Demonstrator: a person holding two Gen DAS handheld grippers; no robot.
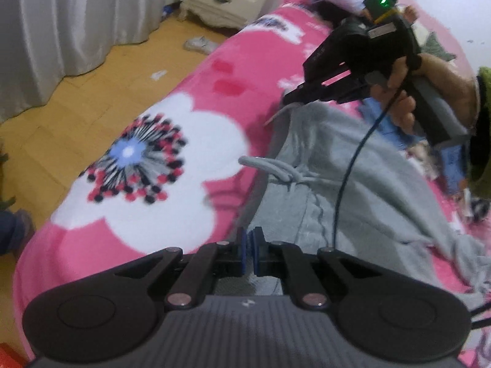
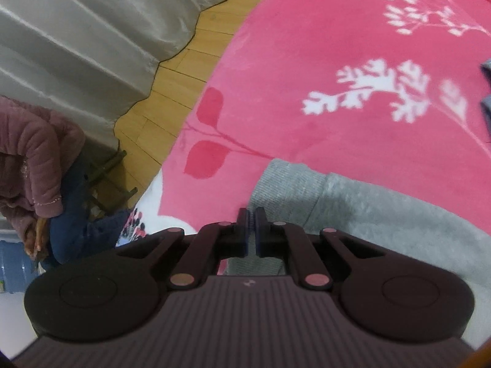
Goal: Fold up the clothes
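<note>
Left wrist view: the left gripper (image 1: 249, 253) sits at 6 o'clock with its blue pads (image 1: 242, 253) nearly together, low at the near edge of the grey sweatpants (image 1: 353, 190). Whether cloth is pinched between them I cannot tell. The pants lie spread on the pink floral blanket (image 1: 190, 92), waistband drawstring (image 1: 270, 168) near centre. At 1 o'clock the right gripper (image 1: 287, 99), held in a hand (image 1: 429, 92), has its fingers together at the far edge of the pants; a pale flap shows at the tips, likely a pinch of fabric.

Right wrist view: the right gripper (image 2: 252, 230) at 6 o'clock, pads closed with a thin gap, right at the ribbed grey cuff (image 2: 285, 193). Blanket (image 2: 337, 30) fills 12 to 3 o'clock; wood floor (image 2: 184, 70) and curtain (image 2: 76, 46) at 10.

Judgement: a fold is being set up. To do it well, lift both edges level, keep the cloth taut between grippers, carry over together and align the edges before letting go.
</note>
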